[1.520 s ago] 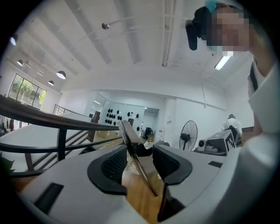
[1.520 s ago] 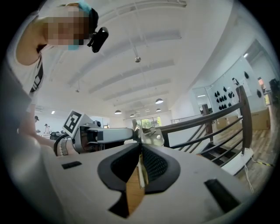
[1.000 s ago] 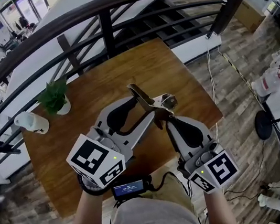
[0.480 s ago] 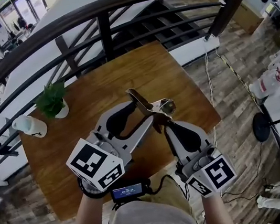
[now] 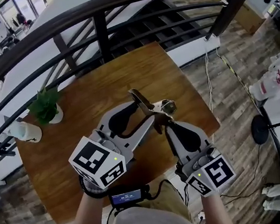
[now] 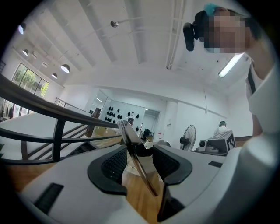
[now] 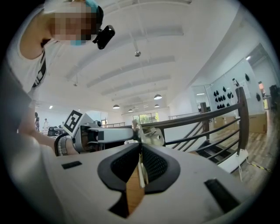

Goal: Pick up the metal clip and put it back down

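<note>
Both tongs are holding the metal clip (image 5: 152,106) up, clear of the wooden surface (image 5: 137,64). The right tongs (image 5: 162,125) are pinching narrow on its thin edge, likely steadying it. The left tongs (image 5: 144,111) are gripping wide across its slanting handle, sharing the load.

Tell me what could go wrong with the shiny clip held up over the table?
The right gripper pinches only a thin edge of the metal clip, so it might slip out and drop onto the wooden table. The clip sits slanted between the left gripper's fingers, so it could twist loose there too.
</note>
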Action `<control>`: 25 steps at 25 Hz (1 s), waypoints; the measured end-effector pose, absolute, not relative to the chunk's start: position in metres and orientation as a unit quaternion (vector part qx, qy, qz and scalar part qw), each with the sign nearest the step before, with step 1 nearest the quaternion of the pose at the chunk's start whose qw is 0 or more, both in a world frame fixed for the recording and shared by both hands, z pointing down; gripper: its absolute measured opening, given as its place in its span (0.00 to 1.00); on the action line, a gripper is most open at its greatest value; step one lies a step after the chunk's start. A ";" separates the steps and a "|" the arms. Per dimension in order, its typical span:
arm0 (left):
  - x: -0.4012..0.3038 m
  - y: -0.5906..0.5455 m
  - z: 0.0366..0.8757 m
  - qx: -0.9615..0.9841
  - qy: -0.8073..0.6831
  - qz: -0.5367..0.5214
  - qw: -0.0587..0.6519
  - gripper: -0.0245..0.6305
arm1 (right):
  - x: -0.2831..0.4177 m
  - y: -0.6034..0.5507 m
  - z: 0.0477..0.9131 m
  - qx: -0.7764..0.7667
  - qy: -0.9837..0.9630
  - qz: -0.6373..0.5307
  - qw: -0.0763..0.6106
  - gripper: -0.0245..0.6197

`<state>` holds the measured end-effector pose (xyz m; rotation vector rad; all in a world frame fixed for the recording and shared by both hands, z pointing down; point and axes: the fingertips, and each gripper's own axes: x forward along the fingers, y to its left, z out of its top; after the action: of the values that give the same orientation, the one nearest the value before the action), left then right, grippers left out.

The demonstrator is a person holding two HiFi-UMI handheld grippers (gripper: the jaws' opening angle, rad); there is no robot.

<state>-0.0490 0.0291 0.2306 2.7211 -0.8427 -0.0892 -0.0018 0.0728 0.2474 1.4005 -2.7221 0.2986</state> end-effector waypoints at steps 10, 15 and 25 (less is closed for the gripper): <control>-0.013 -0.040 0.256 0.940 -0.291 -0.025 0.175 0.33 | 0.034 0.005 0.266 0.459 -0.879 0.117 0.050 0.08; 0.002 -0.059 0.280 0.937 -0.295 -0.019 0.186 0.33 | 0.049 -0.014 0.288 0.457 -0.879 0.127 0.056 0.08; 0.028 -0.120 0.322 0.924 -0.315 0.000 0.218 0.33 | 0.077 -0.078 0.327 0.449 -0.878 0.150 0.075 0.08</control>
<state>0.0276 -0.1205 0.3218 2.5578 -0.8714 0.0006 0.0769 -0.0776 0.3266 1.3479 -2.6330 0.4501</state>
